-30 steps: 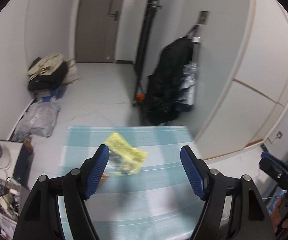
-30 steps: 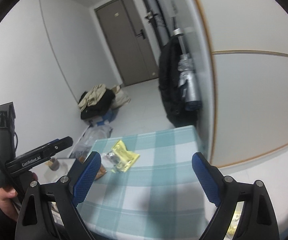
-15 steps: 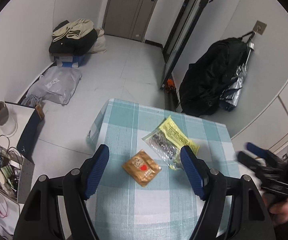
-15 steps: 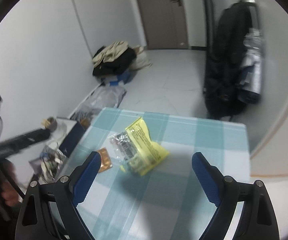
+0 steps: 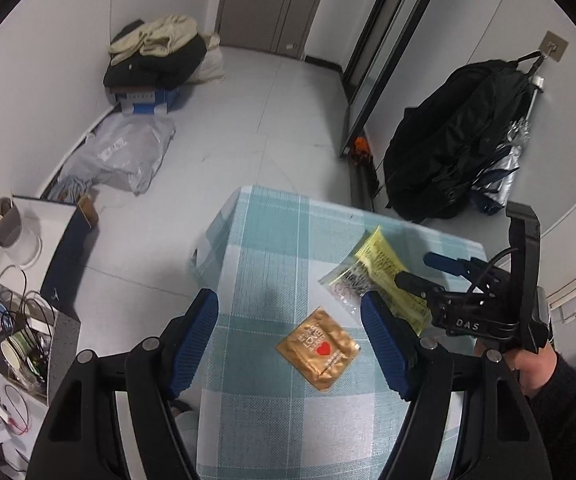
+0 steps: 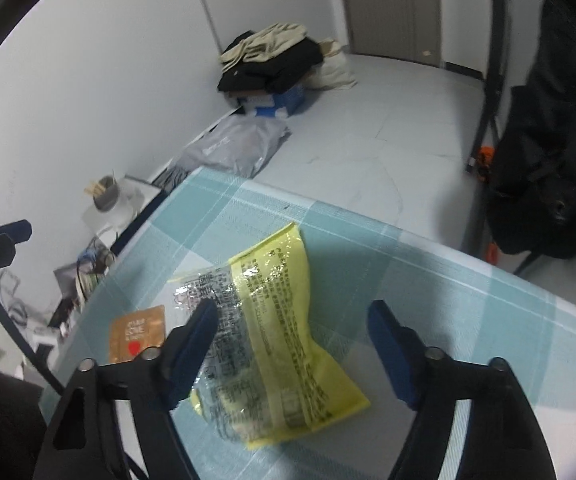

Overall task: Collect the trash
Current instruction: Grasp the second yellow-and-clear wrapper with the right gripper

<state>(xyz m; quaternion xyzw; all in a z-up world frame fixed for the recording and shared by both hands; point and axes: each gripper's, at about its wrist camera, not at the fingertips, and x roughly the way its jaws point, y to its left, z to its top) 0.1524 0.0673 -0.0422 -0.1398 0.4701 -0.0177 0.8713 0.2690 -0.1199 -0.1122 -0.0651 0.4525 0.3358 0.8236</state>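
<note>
A small table with a teal-and-white checked cloth (image 5: 263,248) (image 6: 448,280) carries two pieces of trash. One is a crumpled yellow-and-clear wrapper (image 5: 376,272) (image 6: 271,320). The other is a flat gold sachet with a red heart (image 5: 319,348) (image 6: 137,334). My left gripper (image 5: 288,302) hovers open over the sachet, which lies nearer its right finger. My right gripper (image 6: 292,308) (image 5: 424,270) hangs just above the wrapper. Its jaws are closing with the wrapper between them, and the pads do not press on it.
On the floor beyond the table lie a heap of clothes on a blue box (image 5: 155,60) and a grey plastic bag (image 5: 123,156). A black backpack (image 5: 448,140) hangs on the right wall. Boxes of cables and cups (image 5: 19,340) stand on the left.
Both grippers came down closer to the table. The left one swung from the wrapper over to the gold sachet. The right one moved in over the wrapper and its jaws narrowed.
</note>
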